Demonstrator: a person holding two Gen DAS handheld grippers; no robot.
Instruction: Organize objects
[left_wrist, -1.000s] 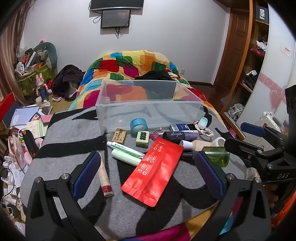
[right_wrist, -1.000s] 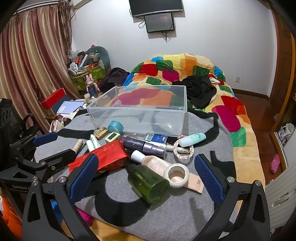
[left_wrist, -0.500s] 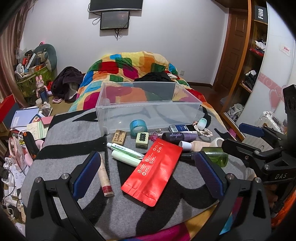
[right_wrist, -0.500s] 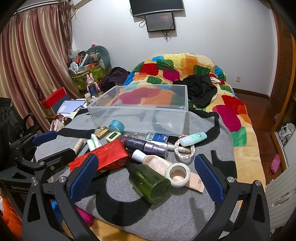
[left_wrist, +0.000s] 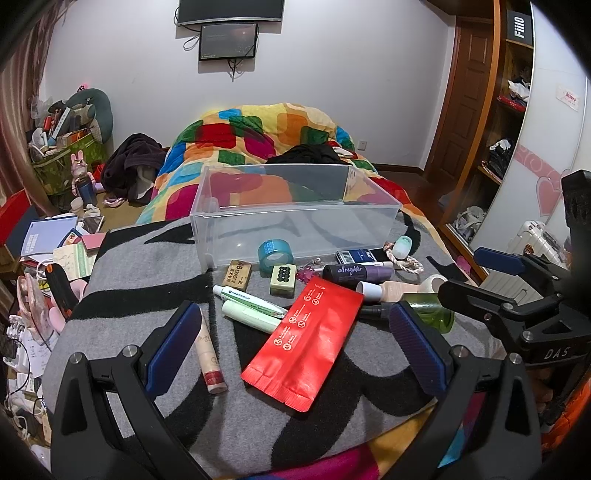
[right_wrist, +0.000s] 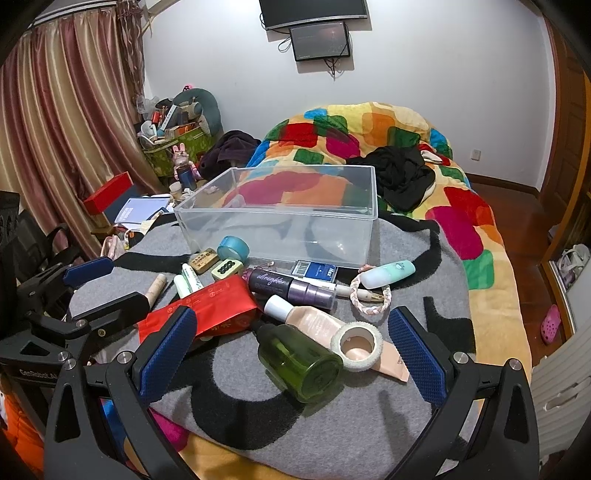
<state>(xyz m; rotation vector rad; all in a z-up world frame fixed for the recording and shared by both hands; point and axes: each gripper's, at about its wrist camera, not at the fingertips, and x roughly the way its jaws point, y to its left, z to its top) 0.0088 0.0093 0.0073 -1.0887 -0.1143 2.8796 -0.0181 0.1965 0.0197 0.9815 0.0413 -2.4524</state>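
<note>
A bed with a patchwork quilt (left_wrist: 258, 133) fills the room behind the clear plastic bin (left_wrist: 295, 214), and the bin stands on a grey and black blanket (left_wrist: 147, 266) spread over the near end of the bed. The bin holds nothing that can be made out. All the small things lie on the blanket in front of the bin. Largest among them is a red pouch (left_wrist: 306, 339), flat, well in front of the bin's middle. A green bottle (right_wrist: 299, 360) lies on its side further from the bin than the pouch's right end, with a white tape roll (right_wrist: 357, 345) touching it and resting on a beige tube (right_wrist: 314, 323). A purple bottle (right_wrist: 291, 288) lies nearer the bin, and a blue box (right_wrist: 317, 269) sits just before the bin's front wall. A blue tape roll (left_wrist: 275, 254) stands against that same wall, left of the blue box. A mint bottle (right_wrist: 388, 273) lies off the bin's right corner on a braided band (right_wrist: 369, 295). The left gripper (left_wrist: 295, 343) hangs wide open above the pouch, gripping nothing. The right gripper (right_wrist: 291, 347) is likewise spread wide over the green bottle, with nothing between its pads.
</note>
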